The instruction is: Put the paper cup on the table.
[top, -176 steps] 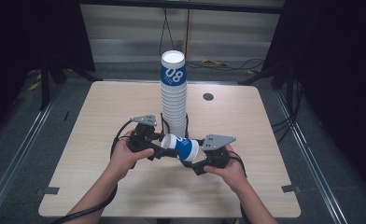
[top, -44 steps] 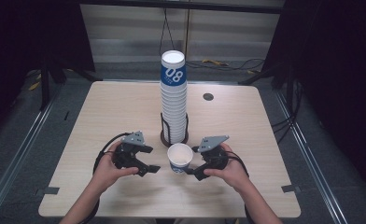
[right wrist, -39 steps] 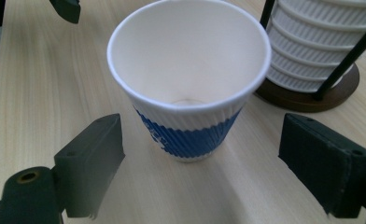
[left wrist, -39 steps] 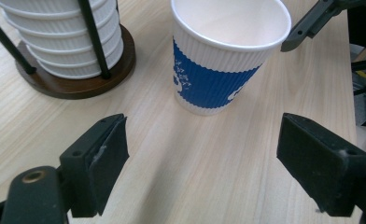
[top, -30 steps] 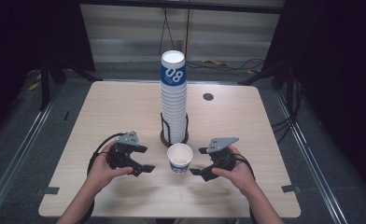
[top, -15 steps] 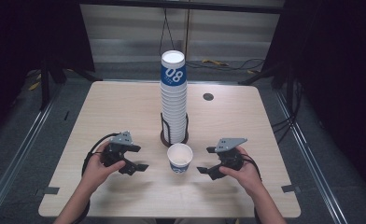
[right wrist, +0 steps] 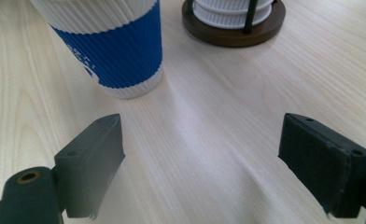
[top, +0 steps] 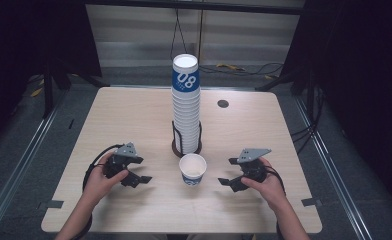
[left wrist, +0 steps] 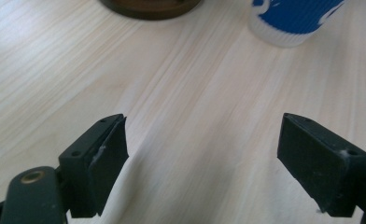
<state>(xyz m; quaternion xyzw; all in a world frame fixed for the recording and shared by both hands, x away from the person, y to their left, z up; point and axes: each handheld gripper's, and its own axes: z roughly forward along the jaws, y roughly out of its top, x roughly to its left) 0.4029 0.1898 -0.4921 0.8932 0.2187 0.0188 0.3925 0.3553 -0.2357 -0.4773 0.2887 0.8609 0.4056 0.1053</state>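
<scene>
High view. 1 paper cup (top: 193, 169), white with a blue band, stands upright and mouth-up on the tabletop (top: 134, 115), just in front of the tall cup stack (top: 186, 102) in its dark round holder (top: 186, 148). The left gripper (top: 139, 179) rests to the cup's left and the right gripper (top: 226, 180) to its right, each apart from the cup, with its fingers spread and holding nothing. The step in hand appears to be parting from the set-down cup; done well, both grippers draw outward and level, so that no finger clips the light, empty cup or the stack behind it.

Left gripper view. The 2 black fingers (left wrist: 97, 161) stand wide apart over bare wood, empty between them. The cup's blue-banded base (left wrist: 293, 21) sits at the upper right and the holder's brown rim (left wrist: 148, 7) at the upper left, both well ahead of the fingertips. A straight backward pull along this line should clear both.

Right gripper view. The fingers (right wrist: 90, 161) are likewise wide open and grip nothing. The cup (right wrist: 111, 46) stands near, ahead of the left-hand finger in this view, not touching it; the holder (right wrist: 232, 25) with the stack's lowest cups lies farther off. That finger is the one to watch: any sideways drift toward the cup could likely tip it.
</scene>
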